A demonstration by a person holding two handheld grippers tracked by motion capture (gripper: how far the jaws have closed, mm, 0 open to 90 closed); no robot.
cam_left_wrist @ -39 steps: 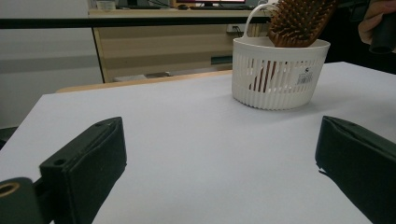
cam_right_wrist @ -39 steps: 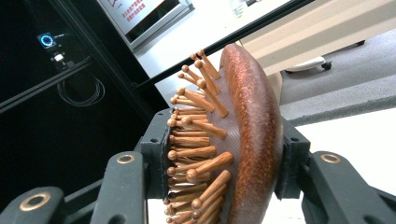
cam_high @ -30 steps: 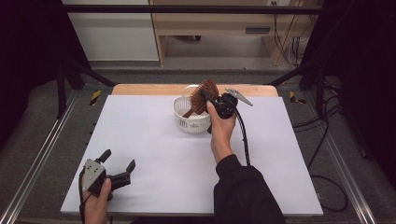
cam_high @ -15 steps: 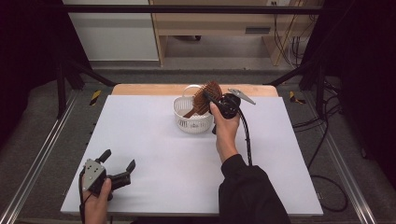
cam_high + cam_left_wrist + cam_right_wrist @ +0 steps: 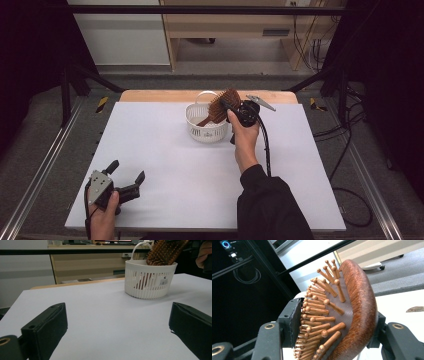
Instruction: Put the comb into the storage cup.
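A brown wooden hairbrush (image 5: 220, 106) is held tilted over a white slatted basket (image 5: 200, 131) at the back middle of the table, its handle end down inside the basket. My right gripper (image 5: 231, 106) is shut on the brush head. In the right gripper view the brush (image 5: 352, 312) sits between both jaws, bristle pins against the left pad. The left gripper view shows the basket (image 5: 150, 281) with the brush (image 5: 163, 252) sticking out of it. My left gripper (image 5: 125, 176) rests open at the front left of the table, nothing between its jaws.
The white table top (image 5: 165, 160) spreads between the two grippers. A wooden strip (image 5: 160, 95) runs along its far edge. A grey three-cornered plate (image 5: 260, 102) sticks out behind the right gripper. Cables (image 5: 350, 145) hang off the table's right side.
The right gripper and the brush have shifted slightly to the right over the basket. The left gripper has stayed where it was.
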